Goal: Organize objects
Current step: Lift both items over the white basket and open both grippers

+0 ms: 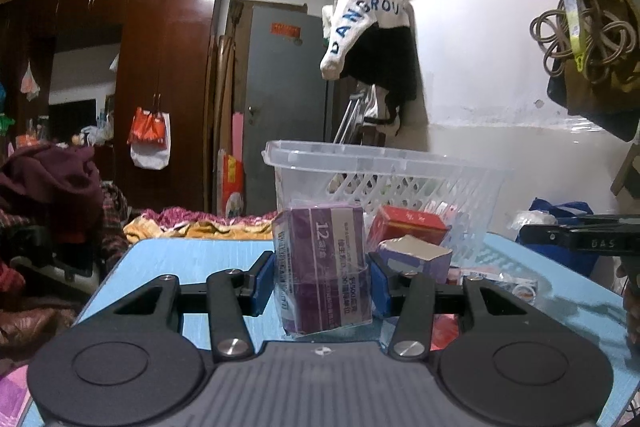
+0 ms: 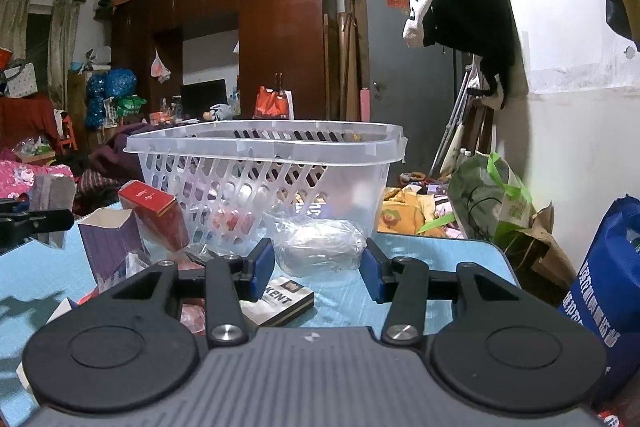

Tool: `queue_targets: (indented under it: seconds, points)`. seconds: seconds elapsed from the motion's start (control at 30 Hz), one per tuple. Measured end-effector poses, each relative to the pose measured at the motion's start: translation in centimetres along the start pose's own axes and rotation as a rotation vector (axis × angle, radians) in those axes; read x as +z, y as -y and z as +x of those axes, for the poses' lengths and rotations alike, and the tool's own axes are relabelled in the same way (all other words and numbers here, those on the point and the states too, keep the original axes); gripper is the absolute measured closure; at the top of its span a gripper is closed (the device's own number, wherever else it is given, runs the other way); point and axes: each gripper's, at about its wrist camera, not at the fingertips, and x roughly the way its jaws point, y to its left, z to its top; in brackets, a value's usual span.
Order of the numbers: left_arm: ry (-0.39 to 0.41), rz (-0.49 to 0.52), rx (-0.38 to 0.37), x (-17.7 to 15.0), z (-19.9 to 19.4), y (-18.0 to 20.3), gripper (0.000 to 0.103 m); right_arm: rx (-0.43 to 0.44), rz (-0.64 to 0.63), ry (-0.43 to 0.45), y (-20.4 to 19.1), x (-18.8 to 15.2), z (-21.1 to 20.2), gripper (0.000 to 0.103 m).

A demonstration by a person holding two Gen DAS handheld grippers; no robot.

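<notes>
Two things are in hand at this moment, and most of the sorting looks undone. The left claw grips a purple box wrapped in clear film, its blue pads pressed on either side; the box stands upright, long axis near vertical with a slight tilt, printed face toward the camera, raised just in front of the clear plastic basket. The right claw has a clear bag with something pale wadded inside between its pads; the bag lies crosswise, long axis running from pad to pad, and it seems lightly pinched, close before the basket's wall. Inside the basket some pink and red things show dimly through the lattice, so I judge a few items are already stowed, though what they are I cannot tell. Still out on the blue counter are a red box leaning against the basket, an opened purple carton beside it, a flat black pack under the right claw, and some small packets near the left edge. By my reckoning both held things go over the rim next, then the loose ones.
</notes>
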Motion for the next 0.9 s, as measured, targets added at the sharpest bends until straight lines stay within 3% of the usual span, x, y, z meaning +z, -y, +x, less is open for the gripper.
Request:
queue_targets:
  seconds: [0.17,0.23,0.33,0.43,0.6,0.63,0.67,0.73,0.8,0.9]
  points:
    - [0.056,-0.026,-0.013,0.6,-0.7,-0.2,0.051,0.006,0.015,0.054,0.1,0.1,-0.9,0.053]
    - [0.089,-0.019,-0.02,2.1,-0.8,0.1,0.051,0.036,0.002,0.076,-0.5,1.4,-1.6,0.053]
    - [0.114,-0.007,-0.04,6.4,0.3,1.2,0.051,0.015,-0.061,0.145,-2.1,5.1,-2.1,0.053]
    - [0.065,-0.002,-0.073,10.5,3.7,2.7,0.051,-0.034,-0.173,0.168,-3.7,9.4,-0.3,0.053]
    - [-0.102,-0.045,-0.066,12.6,10.9,3.4,0.05,-0.027,-0.192,-0.005,-3.5,12.1,5.8,0.053]
    - [-0.116,-0.06,-0.071,12.4,11.7,3.3,0.046,-0.034,-0.188,-0.014,-3.4,12.0,6.3,0.052]
    - [-0.128,-0.068,-0.074,12.3,12.4,3.1,0.027,-0.046,-0.184,-0.001,-3.4,11.8,6.6,0.05]
    - [-0.146,-0.078,-0.044,11.8,13.0,2.8,0.011,-0.067,-0.153,0.014,-3.1,11.4,6.6,0.0]
    - [-0.132,-0.08,-0.021,11.2,12.2,2.5,0.011,-0.069,-0.102,0.029,-2.8,10.9,5.6,0.0]
    - [-0.075,-0.066,-0.051,10.1,8.6,2.3,0.011,-0.013,-0.034,-0.004,-2.6,9.2,2.7,0.0]
